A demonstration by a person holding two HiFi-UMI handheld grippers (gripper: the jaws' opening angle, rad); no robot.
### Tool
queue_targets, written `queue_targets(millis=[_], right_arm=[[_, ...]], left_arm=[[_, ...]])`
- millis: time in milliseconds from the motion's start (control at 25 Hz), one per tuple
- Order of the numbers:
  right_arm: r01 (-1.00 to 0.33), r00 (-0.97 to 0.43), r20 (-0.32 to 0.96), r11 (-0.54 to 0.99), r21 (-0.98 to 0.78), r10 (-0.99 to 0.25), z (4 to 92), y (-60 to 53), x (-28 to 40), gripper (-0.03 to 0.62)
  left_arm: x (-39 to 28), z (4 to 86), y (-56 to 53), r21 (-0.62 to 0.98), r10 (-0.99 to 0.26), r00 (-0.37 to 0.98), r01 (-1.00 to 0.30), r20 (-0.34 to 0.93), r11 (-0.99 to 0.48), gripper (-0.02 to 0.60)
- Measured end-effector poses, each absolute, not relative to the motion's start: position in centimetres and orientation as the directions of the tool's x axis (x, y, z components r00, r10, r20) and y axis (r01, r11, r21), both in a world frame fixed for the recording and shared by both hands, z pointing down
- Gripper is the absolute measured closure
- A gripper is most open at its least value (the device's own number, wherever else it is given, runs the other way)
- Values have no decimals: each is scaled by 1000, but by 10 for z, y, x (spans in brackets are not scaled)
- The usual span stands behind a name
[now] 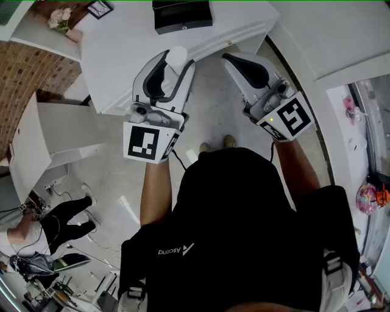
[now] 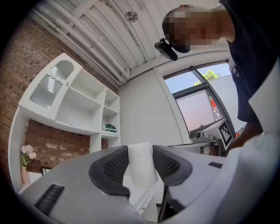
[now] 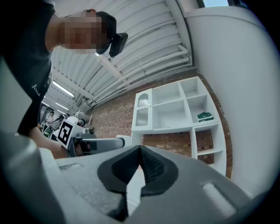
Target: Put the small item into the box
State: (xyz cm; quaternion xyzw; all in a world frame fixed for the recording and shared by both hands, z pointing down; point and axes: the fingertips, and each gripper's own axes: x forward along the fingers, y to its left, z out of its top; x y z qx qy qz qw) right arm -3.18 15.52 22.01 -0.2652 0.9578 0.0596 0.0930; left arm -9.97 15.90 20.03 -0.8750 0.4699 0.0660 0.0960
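A small white cylinder (image 1: 177,58) sits between the jaws of my left gripper (image 1: 177,62), which is shut on it over the near edge of the white table (image 1: 119,55). In the left gripper view the same white cylinder (image 2: 141,165) stands upright, pressed between the two black pads of the left gripper (image 2: 141,168). A black box (image 1: 182,15) rests on the table's far side, beyond the left gripper. My right gripper (image 1: 234,60) hovers over the floor to the right of the table. Its jaws meet at the tips with nothing between them, as the right gripper (image 3: 140,152) shows in its own view.
A vase of pale flowers (image 1: 61,21) and a dark frame (image 1: 99,8) stand at the table's far left. A white shelf unit (image 2: 74,100) backs onto a brick wall. Low white furniture (image 1: 49,137) is at the left. Another person (image 1: 55,222) crouches at the lower left.
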Motion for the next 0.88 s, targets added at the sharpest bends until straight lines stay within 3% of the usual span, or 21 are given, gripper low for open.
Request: queue_targets(millis=[880], right_arm=[[-484, -853, -230, 875, 13, -468, 228, 128, 3, 594]], left_arm=[[-73, 207, 130, -141, -845, 512, -858, -157, -494, 410]])
